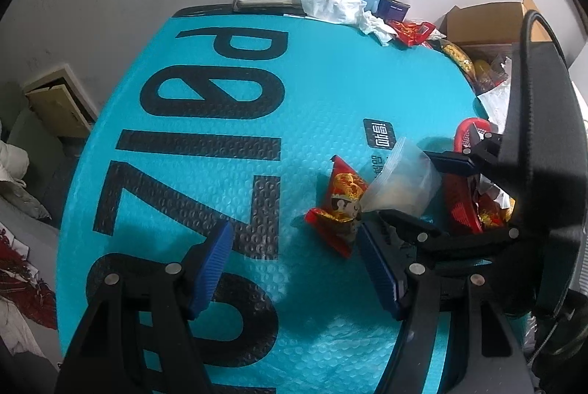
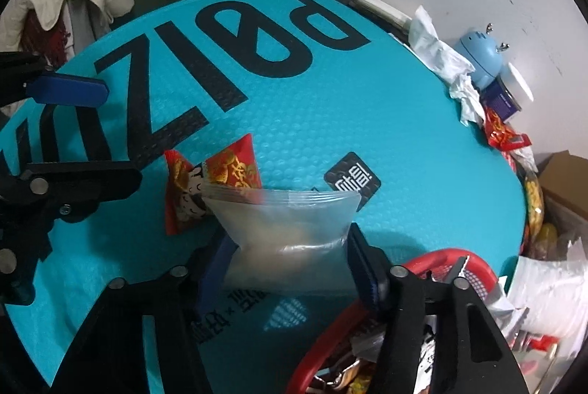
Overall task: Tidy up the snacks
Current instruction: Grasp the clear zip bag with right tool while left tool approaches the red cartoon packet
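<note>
Right gripper (image 2: 290,265) fingers pinch a clear zip bag (image 2: 283,228), lifted over the teal worktop (image 2: 404,122) just beside the red basket (image 2: 441,261). Left gripper (image 1: 294,269) fingers part-open, empty. Red snack packet (image 1: 340,199) lies just beyond. Tissues (image 1: 338,8) at far edge.

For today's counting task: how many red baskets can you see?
1. The red basket sits at the mat's near right edge, beside the right claw; others may be hidden.

One clear zip bag (image 2: 286,232), one red basket (image 2: 452,260), two red snack packets (image 2: 205,181).
</note>
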Demonstrator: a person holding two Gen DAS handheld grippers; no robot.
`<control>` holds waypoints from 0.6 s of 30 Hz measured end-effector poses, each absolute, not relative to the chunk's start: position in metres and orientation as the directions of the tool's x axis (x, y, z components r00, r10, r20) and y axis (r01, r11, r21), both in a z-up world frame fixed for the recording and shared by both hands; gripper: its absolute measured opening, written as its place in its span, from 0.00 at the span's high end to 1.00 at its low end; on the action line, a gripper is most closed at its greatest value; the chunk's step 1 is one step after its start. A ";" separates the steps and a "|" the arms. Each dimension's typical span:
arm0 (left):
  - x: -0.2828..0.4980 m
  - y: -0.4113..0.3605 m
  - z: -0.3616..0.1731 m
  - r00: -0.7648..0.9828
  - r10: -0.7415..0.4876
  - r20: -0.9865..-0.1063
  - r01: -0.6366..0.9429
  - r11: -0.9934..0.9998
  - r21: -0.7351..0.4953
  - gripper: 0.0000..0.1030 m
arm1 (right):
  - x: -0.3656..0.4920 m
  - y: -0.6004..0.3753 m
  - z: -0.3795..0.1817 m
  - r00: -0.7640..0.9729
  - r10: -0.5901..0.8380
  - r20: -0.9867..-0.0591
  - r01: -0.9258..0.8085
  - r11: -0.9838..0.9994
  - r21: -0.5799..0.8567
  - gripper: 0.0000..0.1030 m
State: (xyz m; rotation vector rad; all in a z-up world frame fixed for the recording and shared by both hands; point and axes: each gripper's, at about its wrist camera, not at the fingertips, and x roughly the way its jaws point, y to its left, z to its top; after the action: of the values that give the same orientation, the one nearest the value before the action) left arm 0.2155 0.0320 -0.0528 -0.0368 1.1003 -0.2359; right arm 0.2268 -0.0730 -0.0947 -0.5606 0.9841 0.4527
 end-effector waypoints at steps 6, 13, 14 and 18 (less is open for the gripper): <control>0.213 0.026 -0.053 0.438 -0.256 -0.862 0.228 0.959 -0.169 0.33 | 0.219 -0.072 -0.089 0.505 0.127 -0.854 -0.595 0.767 -0.239 0.46; 0.217 0.018 -0.061 0.428 -0.282 -0.858 0.289 0.943 -0.166 0.33 | 0.215 -0.075 -0.086 0.525 0.126 -0.842 -0.582 0.775 -0.247 0.46; 0.218 0.017 -0.062 0.425 -0.293 -0.856 0.298 0.939 -0.173 0.33 | 0.215 -0.075 -0.086 0.525 0.130 -0.841 -0.581 0.777 -0.243 0.46; 0.225 0.014 -0.070 0.413 -0.342 -0.844 0.327 0.921 -0.212 0.33 | 0.215 -0.075 -0.087 0.525 0.128 -0.841 -0.577 0.780 -0.242 0.46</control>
State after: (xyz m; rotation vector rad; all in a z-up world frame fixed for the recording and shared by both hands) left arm 0.2254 0.0140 -0.0697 -0.0150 1.0649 -0.4207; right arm 0.2150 -0.0752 -0.0872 -0.5419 0.9302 0.4471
